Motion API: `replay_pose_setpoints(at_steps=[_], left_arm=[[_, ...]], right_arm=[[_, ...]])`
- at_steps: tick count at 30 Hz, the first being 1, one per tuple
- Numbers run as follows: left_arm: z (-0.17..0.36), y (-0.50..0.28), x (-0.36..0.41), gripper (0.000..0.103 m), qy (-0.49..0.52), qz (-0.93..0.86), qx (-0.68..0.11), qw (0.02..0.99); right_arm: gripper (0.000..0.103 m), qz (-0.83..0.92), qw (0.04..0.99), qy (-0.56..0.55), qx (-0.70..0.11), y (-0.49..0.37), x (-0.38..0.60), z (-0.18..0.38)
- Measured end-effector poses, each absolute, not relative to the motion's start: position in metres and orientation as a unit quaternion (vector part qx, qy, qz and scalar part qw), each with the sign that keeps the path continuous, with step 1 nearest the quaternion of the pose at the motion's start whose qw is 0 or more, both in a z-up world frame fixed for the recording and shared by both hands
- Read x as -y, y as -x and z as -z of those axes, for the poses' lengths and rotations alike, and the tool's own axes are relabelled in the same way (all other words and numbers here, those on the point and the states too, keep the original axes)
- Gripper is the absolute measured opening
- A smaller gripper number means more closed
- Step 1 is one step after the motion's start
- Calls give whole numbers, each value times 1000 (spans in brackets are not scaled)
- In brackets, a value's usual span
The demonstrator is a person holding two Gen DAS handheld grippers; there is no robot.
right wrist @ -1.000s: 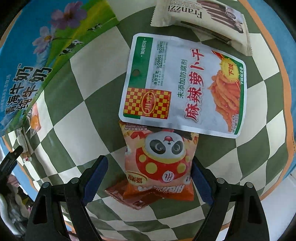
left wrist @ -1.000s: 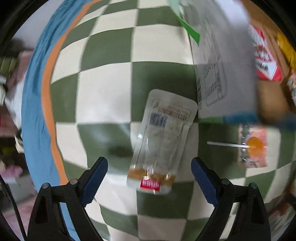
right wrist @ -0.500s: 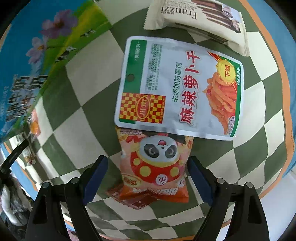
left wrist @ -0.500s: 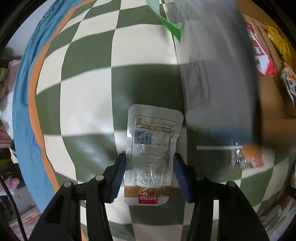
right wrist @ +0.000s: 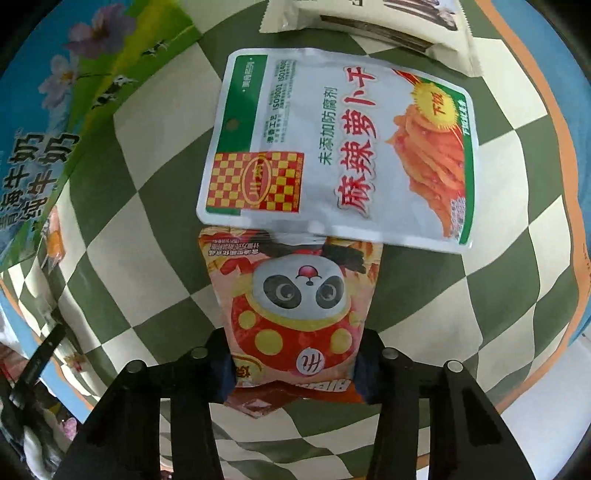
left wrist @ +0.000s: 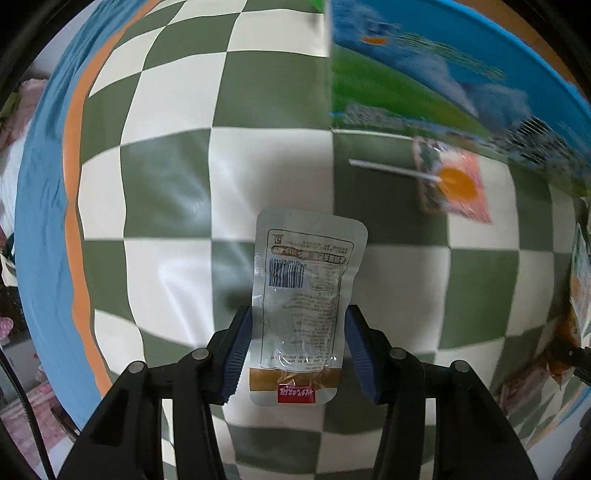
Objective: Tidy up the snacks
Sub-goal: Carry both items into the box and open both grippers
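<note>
My left gripper [left wrist: 297, 347] is shut on a small clear snack pouch [left wrist: 303, 295] with a barcode and a red label, held just above the green and white checked cloth [left wrist: 166, 184]. My right gripper [right wrist: 293, 363] is shut on an orange panda snack bag [right wrist: 295, 310], whose top edge lies under a large white and green pouch with red characters [right wrist: 340, 147]. A dark red packet [right wrist: 258, 400] lies under the panda bag.
A lollipop in a pink wrapper [left wrist: 452, 184] lies right of the clear pouch, beside a blue and green milk carton box [left wrist: 443, 81], which also shows in the right wrist view [right wrist: 74, 110]. A beige biscuit bag [right wrist: 369, 22] lies beyond the white pouch. The cloth's orange and blue border [left wrist: 70, 184] runs at left.
Both grippers went from open to shut: the left closed on the clear pouch and lifted it slightly, the right closed on the panda bag. The left view swung toward the box's printed side.
</note>
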State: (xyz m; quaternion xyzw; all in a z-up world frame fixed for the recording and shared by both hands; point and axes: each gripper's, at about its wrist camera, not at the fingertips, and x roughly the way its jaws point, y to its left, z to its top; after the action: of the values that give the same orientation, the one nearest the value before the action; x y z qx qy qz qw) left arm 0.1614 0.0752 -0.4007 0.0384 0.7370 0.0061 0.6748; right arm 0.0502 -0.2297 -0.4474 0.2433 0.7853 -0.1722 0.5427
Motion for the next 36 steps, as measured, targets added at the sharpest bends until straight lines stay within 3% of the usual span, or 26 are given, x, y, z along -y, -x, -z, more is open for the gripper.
replay_pose_setpoints(at_steps=[8, 15, 25, 29, 36], left_arm=[[370, -147, -85, 48, -18, 15, -728, 685], [306, -141, -67, 48, 19, 52, -706, 706], [222, -209, -17, 48, 35, 90, -653, 752], [214, -253, -8, 48, 14, 86, -644, 760], [247, -320, -9, 48, -5, 70, -674, 736]], right_arm=[[48, 159, 573, -243, -766, -28, 219, 414], [48, 120, 608, -254, -742, -40, 222, 367], [48, 65, 667, -277, -688, -119, 197, 282], [48, 54, 685, -274, -673, -159, 192, 268], [48, 66, 704, -248, -662, -229, 201, 274]])
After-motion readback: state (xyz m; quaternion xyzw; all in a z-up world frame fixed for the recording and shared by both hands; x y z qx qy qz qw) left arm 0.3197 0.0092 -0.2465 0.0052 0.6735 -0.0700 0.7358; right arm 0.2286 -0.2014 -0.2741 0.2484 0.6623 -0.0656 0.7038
